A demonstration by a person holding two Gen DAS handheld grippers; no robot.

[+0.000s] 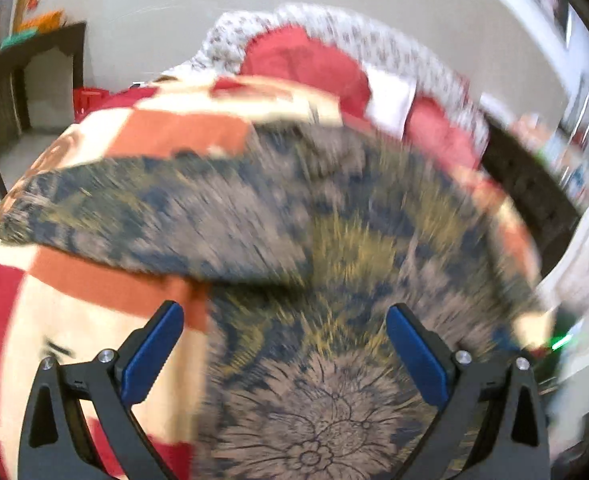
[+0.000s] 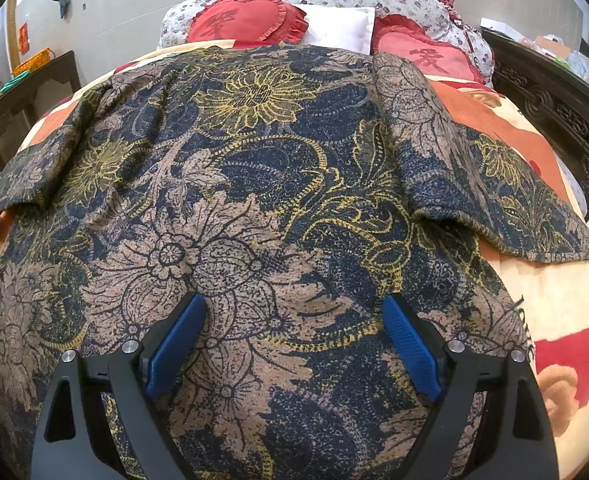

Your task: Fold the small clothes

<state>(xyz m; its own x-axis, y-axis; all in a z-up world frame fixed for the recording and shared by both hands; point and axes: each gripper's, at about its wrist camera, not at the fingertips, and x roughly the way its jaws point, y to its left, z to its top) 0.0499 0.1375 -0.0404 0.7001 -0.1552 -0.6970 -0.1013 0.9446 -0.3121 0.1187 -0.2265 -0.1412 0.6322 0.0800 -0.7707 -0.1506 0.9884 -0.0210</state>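
Both hand-held grippers, left (image 1: 285, 344) and right (image 2: 294, 340), gape above floral shirt (image 2: 254, 184)

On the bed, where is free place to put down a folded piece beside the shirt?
Bare blanket lies right of the floral shirt, below its spread right sleeve. A smaller bare strip lies left of the shirt in the left wrist view. The head end is crowded with red cushions and a white pillow.

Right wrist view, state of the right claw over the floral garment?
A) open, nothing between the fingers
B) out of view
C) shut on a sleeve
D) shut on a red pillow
A: the right claw has its blue fingers spread wide apart above the floral garment, with only flat cloth showing in the gap and nothing pinched.
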